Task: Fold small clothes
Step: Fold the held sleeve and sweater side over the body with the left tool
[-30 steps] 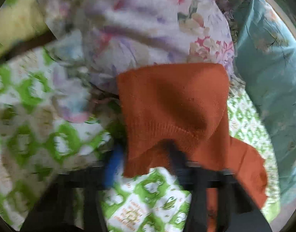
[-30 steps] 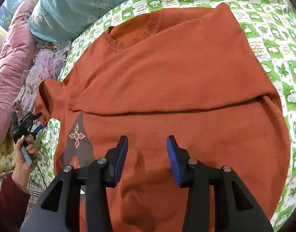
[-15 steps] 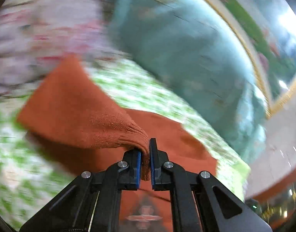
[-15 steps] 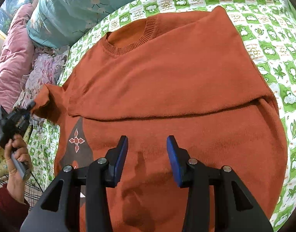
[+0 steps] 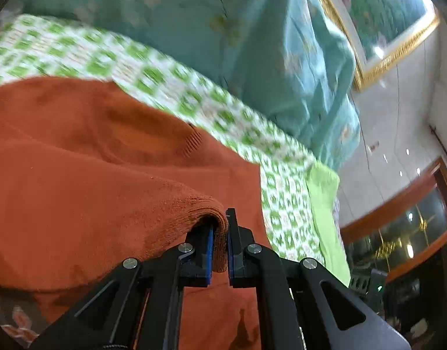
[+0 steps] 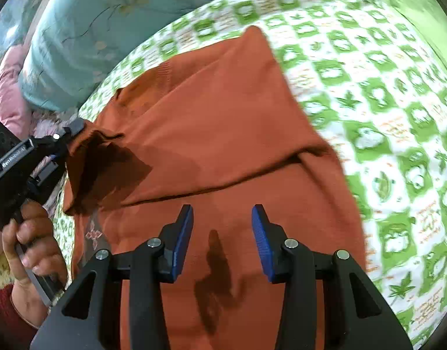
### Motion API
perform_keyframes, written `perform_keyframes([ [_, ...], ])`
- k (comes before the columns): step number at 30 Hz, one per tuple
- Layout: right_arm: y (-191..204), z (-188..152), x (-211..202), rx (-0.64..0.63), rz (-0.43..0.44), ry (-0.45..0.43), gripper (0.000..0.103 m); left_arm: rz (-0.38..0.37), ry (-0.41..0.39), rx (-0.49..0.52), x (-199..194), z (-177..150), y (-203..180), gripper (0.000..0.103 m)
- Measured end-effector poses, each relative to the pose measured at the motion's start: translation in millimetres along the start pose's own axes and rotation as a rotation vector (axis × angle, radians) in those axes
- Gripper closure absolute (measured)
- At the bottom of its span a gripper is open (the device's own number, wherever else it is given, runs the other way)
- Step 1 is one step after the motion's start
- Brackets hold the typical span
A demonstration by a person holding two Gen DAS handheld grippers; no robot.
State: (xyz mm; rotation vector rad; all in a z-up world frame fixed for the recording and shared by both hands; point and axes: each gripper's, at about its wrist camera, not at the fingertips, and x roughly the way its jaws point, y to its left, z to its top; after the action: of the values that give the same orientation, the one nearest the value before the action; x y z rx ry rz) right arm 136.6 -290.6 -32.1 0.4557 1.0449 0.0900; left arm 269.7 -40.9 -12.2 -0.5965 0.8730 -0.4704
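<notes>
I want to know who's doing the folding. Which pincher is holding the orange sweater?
The left gripper: it pinches the sweater's cuff. The right gripper is open and holds nothing.

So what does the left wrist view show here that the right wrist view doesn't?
Only the left wrist view shows the gold-framed picture and the left gripper close up, its pads shut on the sweater cuff. Only the right wrist view shows the open right gripper, the hand holding the left tool, and the diamond motif clearly. Both show the orange sweater, green-patterned sheet and teal quilt.
</notes>
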Motion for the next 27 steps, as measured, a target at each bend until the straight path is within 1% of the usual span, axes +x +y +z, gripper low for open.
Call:
perform_keyframes([
  [2, -8.2, 1.0, 0.0, 0.019, -0.006, -0.002, 0.06, 0.008, 0.04, 0.022, 22.3, -7.5, -7.0, 0.098],
  [6, -16.3, 4.4, -0.1, 0.045, -0.01, -0.006, 0.06, 0.046, 0.126, 0.022, 51.5, -22.2, 0.1, 0.096],
  [7, -17.0, 5.4, -0.2, 0.048, -0.009, -0.008, 0.06, 0.055, 0.15, 0.012, 54.3, -24.0, 4.8, 0.091],
  [8, -16.9, 6.7, -0.4, 0.049, -0.007, -0.009, 0.06, 0.059, 0.176, -0.002, 58.5, -27.4, 8.8, 0.082],
  [9, -15.9, 8.5, 0.1, 0.05, -0.003, -0.01, 0.06, 0.064, 0.202, -0.018, 60.7, -30.5, 13.9, 0.077],
  [10, -14.5, 9.6, 1.0, 0.05, -0.001, -0.01, 0.06, 0.072, 0.219, -0.029, 62.1, -33.5, 18.1, 0.067],
  [11, -13.0, 10.8, 2.2, 0.048, -0.003, -0.009, 0.06, 0.082, 0.225, -0.036, 58.8, -36.6, 22.8, 0.064],
  [13, -7.6, 14.0, 5.7, 0.043, 0.0, -0.006, 0.06, 0.094, 0.224, -0.037, 48.5, -42.4, 29.2, 0.062],
  [16, 4.6, 19.2, 13.3, 0.037, 0.031, 0.003, 0.06, 0.114, 0.214, -0.032, 21.6, -49.9, 37.3, 0.058],
  [19, 19.4, 25.5, 22.6, 0.035, 0.08, 0.013, 0.06, 0.174, 0.194, -0.021, -15.4, -60.5, 51.6, 0.057],
  [22, 32.1, 32.7, 36.8, 0.067, 0.159, 0.039, 0.06, 0.288, 0.153, -0.034, -58.1, -70.2, 74.8, 0.057],
  [23, 36.2, 35.8, 44.7, 0.09, 0.196, 0.055, 0.058, 0.338, 0.135, -0.042, -72.8, -72.9, 85.2, 0.057],
  [24, 38.2, 36.7, 48.6, 0.103, 0.213, 0.067, 0.056, 0.396, 0.115, -0.053, -88.6, -75.0, 97.8, 0.057],
  [25, 41.2, 38.8, 55.4, 0.12, 0.233, 0.083, 0.051, 0.445, 0.097, -0.062, -100.6, -76.4, 107.8, 0.057],
  [26, 44.4, 41.0, 64.2, 0.142, 0.257, 0.103, 0.049, 0.506, 0.075, -0.079, -115.8, -77.4, 122.4, 0.057],
  [27, 47.0, 42.1, 69.7, 0.156, 0.273, 0.114, 0.049, 0.543, 0.065, -0.096, -125.2, -77.4, 133.3, 0.057],
])
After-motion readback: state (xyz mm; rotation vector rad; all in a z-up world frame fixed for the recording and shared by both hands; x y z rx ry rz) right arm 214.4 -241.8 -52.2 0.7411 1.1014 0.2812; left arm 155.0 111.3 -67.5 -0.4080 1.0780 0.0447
